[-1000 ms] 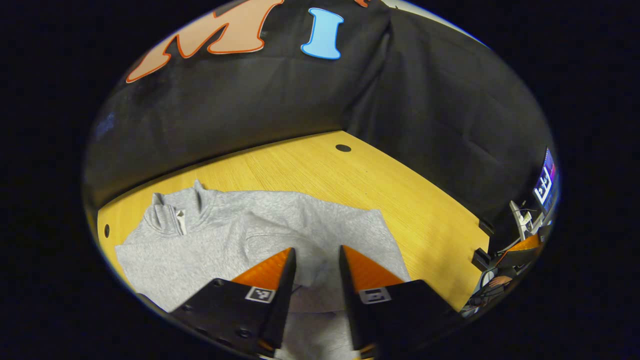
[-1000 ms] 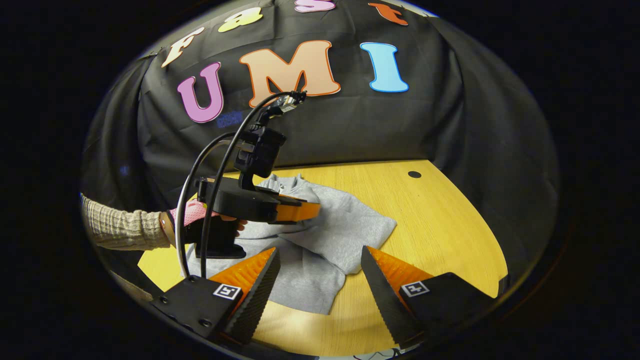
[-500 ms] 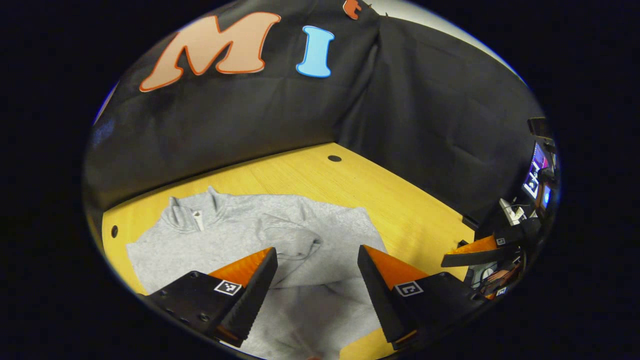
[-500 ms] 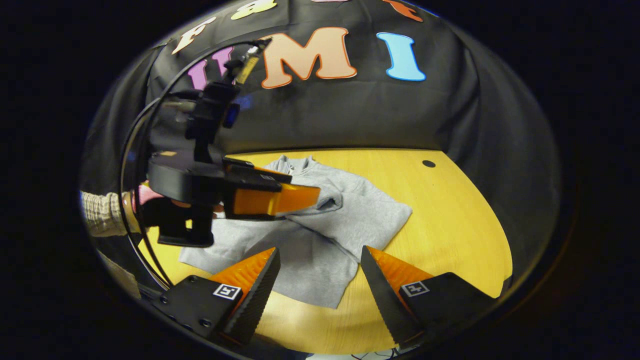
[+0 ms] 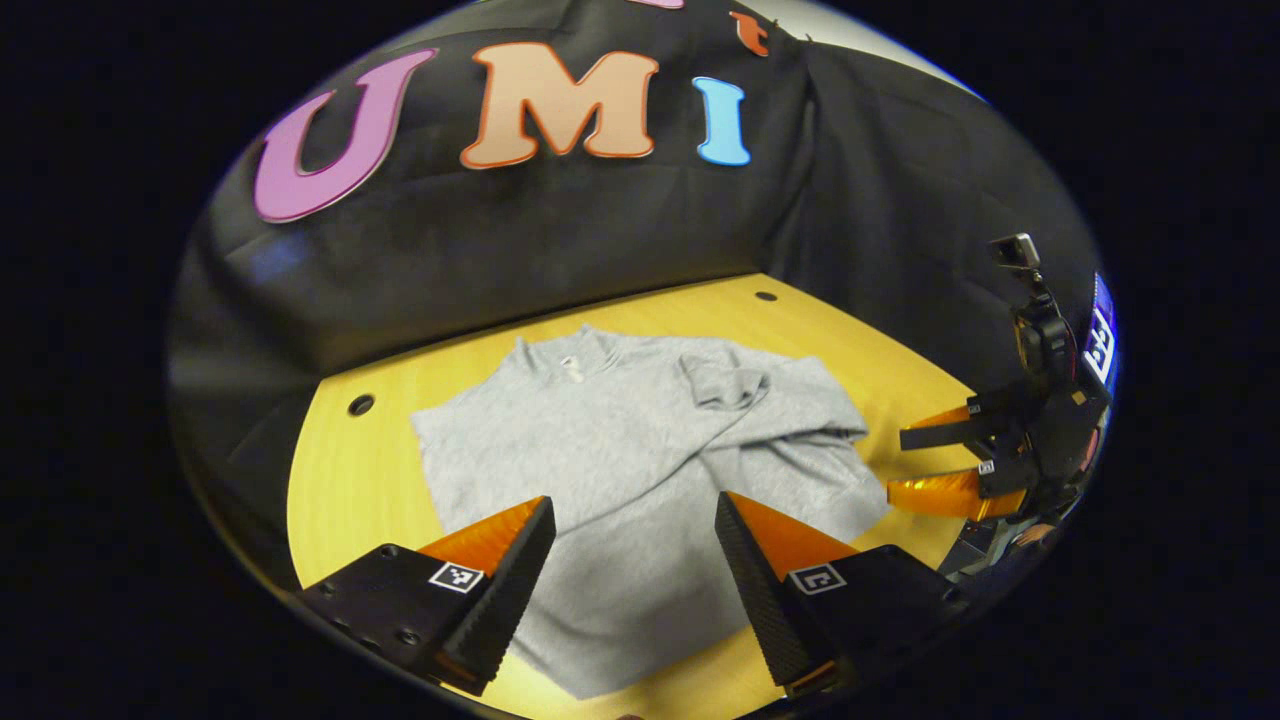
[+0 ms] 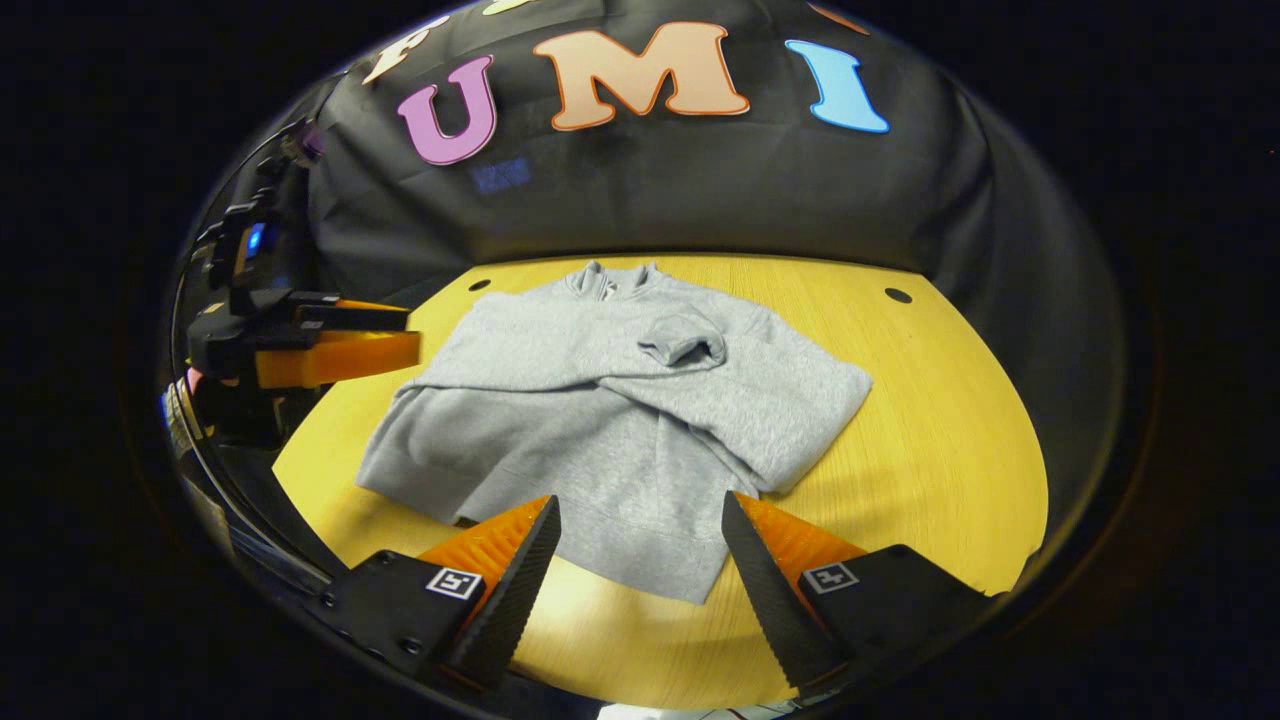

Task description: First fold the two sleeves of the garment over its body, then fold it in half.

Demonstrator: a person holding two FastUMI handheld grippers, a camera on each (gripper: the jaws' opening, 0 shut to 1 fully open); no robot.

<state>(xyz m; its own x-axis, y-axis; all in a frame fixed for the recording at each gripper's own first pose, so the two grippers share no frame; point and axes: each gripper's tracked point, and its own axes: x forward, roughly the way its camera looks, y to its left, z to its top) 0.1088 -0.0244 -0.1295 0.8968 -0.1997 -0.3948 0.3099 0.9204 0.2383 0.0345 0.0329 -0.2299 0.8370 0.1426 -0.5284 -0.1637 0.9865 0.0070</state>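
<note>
Grey sweatshirt [image 6: 600, 420] lies flat on middle of yellow wooden table [image 6: 940, 440], collar [image 6: 605, 280] toward booth wall, hem toward camera. Both sleeves folded across body; one cuff [image 6: 685, 345] rests on chest. Left gripper [image 5: 632, 560] above near hem, jaws spread apart, holding nothing. Right gripper [image 6: 638, 575] above hem edge, jaws likewise wide apart, empty. In left gripper view, right gripper sits off sweatshirt's right side; in right gripper view, left gripper sits off its left side.
</note>
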